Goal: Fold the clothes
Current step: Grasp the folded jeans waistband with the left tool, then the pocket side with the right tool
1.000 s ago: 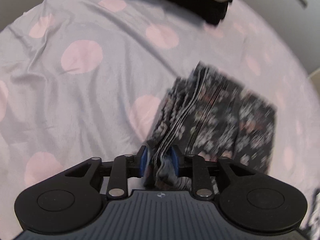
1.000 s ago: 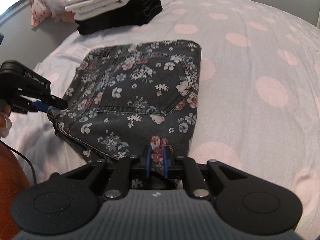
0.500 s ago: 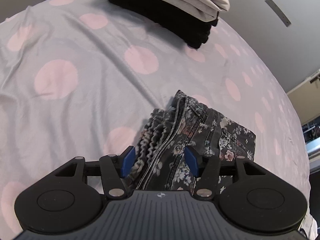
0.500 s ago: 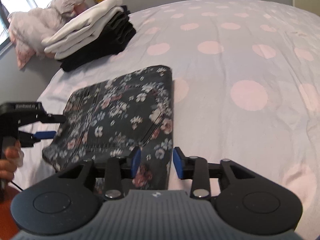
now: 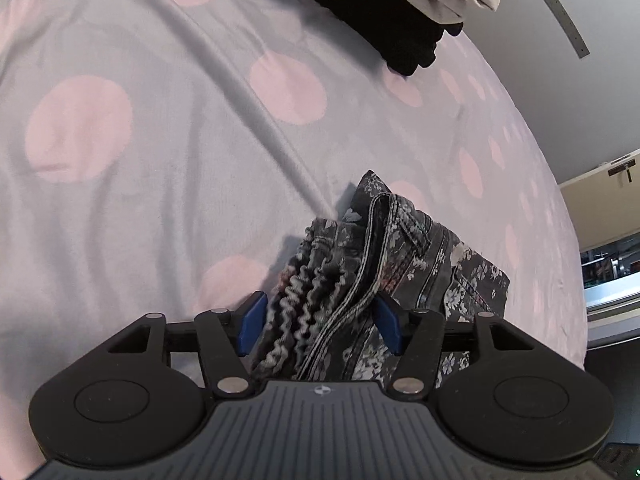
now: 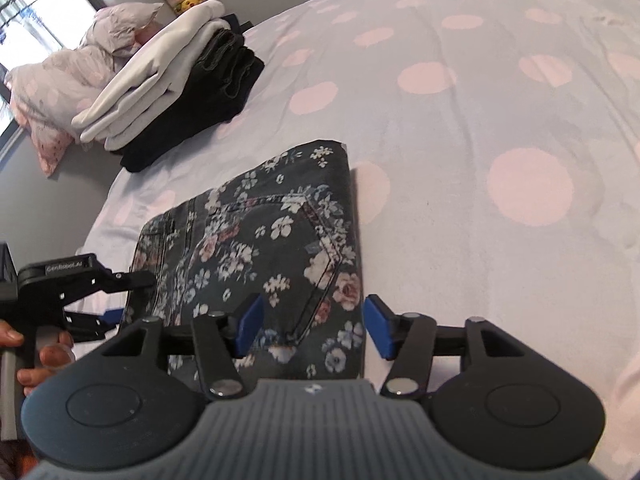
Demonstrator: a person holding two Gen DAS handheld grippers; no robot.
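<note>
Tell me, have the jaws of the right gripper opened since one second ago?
Yes. The right gripper was pinched on the folded floral jeans before; now its jaws are opening and stand apart, the hem lying loose between them on the dotted bedsheet.

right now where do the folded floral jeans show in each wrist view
Left wrist: floral jeans at lower centre, edge-on, bunched waistband between the left gripper's opening fingers.
Right wrist: floral jeans at centre-left, flat, back pocket up.
Shared landmark: stack of folded clothes on the dotted bedspread.
</note>
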